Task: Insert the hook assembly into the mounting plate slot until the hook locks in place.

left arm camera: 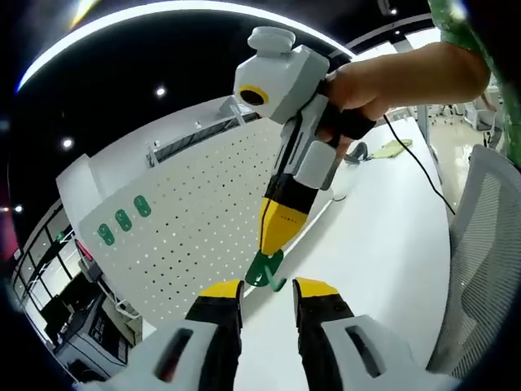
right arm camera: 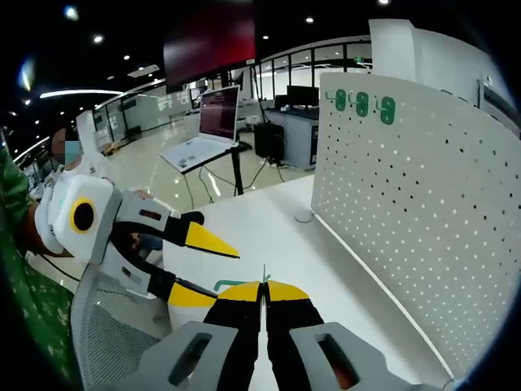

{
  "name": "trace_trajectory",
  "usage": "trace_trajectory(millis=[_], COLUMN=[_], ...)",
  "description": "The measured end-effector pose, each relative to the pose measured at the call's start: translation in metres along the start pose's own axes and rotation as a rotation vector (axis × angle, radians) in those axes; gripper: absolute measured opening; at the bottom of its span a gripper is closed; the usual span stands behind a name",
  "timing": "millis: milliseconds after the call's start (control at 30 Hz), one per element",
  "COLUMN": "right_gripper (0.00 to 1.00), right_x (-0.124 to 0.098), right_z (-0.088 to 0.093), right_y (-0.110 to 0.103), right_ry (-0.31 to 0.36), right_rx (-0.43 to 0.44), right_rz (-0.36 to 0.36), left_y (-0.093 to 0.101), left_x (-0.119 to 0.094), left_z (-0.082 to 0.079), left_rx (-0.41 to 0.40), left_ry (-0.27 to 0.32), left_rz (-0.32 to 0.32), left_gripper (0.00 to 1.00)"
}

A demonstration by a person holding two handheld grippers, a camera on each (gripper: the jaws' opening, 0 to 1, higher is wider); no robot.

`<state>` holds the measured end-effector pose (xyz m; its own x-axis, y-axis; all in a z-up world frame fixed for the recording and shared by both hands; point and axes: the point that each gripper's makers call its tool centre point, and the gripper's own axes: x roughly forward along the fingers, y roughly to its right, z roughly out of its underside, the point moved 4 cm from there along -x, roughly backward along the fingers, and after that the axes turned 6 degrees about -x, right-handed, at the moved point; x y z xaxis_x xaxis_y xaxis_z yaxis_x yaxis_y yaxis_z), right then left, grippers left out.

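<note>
Setting: an open office with dark ceiling and spot lights; a white table (left arm camera: pixel 383 220) carrying an upright white pegboard mounting plate (right arm camera: pixel 407 212), with a laptop on a stand (right arm camera: pixel 213 134) well behind.

Item, hook assembly (left arm camera: pixel 267 269): green, held off the table just in front of the plate's lower edge, not yet in any slot. Three green hooks (right arm camera: pixel 362 104) already sit near the plate's top edge.

Item, right gripper (left arm camera: pixel 277 232): jaws closed together on the hook's upper part; in the right gripper view we see the yellow tips pressed shut with a thin green edge between them.

Item, left gripper (left arm camera: pixel 269 287): jaws parted, holding nothing, tips just below the hook.

Risks, as we judge them: the grip is narrow, so the hook may twist or slip as it meets the plate; a tilted approach could miss the slot or seat without locking; the open left jaws are near enough to knock it.

Not legible: the hook's back tabs, the intended slot, and the plate's foot, cut off by the view edge.
</note>
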<state>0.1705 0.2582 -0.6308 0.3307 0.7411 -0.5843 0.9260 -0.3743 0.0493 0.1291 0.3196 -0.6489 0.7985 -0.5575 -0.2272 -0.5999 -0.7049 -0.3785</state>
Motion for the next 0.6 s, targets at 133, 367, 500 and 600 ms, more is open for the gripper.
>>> trace_trajectory(millis=[133, 367, 500, 600], right_gripper=[0.0, 0.0, 0.0, 0.0], right_x=[0.0008, 0.0019, 0.0025, 0.0024], right_z=[0.0005, 0.0008, 0.0017, 0.0018], right_y=[-0.0035, -0.0056, -0.0067, -0.0084], right_ry=[-0.011, -0.007, -0.011, -0.013], right_rx=[-0.009, 0.035, 0.047, 0.06], right_rz=[-0.012, -0.044, -0.053, -0.068], left_y=[0.0, 0.0033, 0.0034, 0.0054], left_x=[0.0002, -0.0001, 0.0006, 0.0014], left_z=[0.0012, 0.002, 0.0026, 0.0022], left_rx=[0.016, 0.083, 0.091, 0.095], left_ry=[-0.008, -0.009, -0.006, 0.006], left_rz=[-0.003, 0.001, 0.007, 0.023], left_gripper=[0.23, 0.19, 0.19, 0.17])
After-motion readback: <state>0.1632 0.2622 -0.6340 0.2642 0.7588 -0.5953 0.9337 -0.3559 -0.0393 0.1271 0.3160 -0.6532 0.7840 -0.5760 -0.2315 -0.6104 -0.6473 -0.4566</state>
